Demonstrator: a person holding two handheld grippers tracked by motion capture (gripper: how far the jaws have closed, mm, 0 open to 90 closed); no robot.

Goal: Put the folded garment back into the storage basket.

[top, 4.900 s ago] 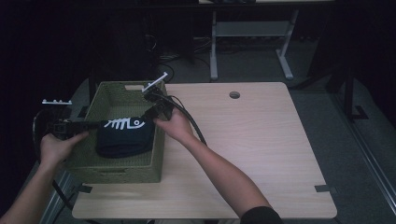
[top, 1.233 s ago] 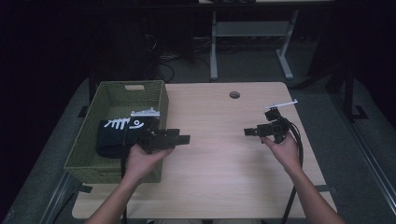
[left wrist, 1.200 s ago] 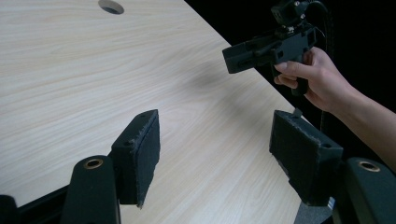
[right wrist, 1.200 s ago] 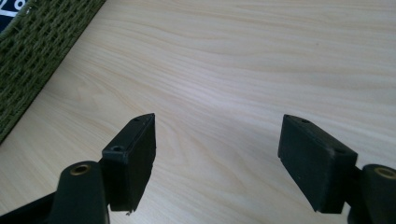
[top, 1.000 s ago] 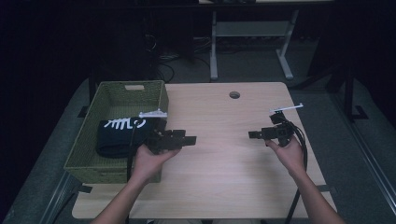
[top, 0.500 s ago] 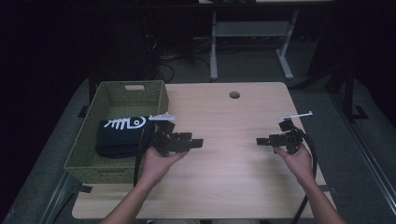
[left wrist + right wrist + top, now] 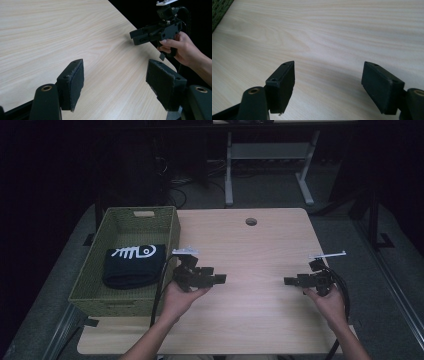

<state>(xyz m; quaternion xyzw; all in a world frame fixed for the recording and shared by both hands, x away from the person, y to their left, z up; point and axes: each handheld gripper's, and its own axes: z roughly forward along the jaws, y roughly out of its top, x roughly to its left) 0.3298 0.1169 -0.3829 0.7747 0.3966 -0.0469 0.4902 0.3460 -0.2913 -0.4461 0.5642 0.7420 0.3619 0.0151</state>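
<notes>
Both hand-held grippers hang over the pale wooden table (image 7: 250,255), jaws apart and empty: the left gripper (image 7: 220,279) just beside the green woven basket (image 7: 95,285), the right gripper (image 7: 287,281) well apart from it. From above, 1 folded black cloth with a white print (image 7: 132,266) lies in the basket. The right gripper view cuts the basket to 1 green corner.

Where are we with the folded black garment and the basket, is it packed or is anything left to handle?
Done, by the look of it: the folded black garment with its white print lies inside the green woven basket. In hand: nothing. The left tool and right tool are both open and empty over the bare wooden table, apart from the basket. Left: no other loose item shows on the tabletop, so probably nothing.
</notes>
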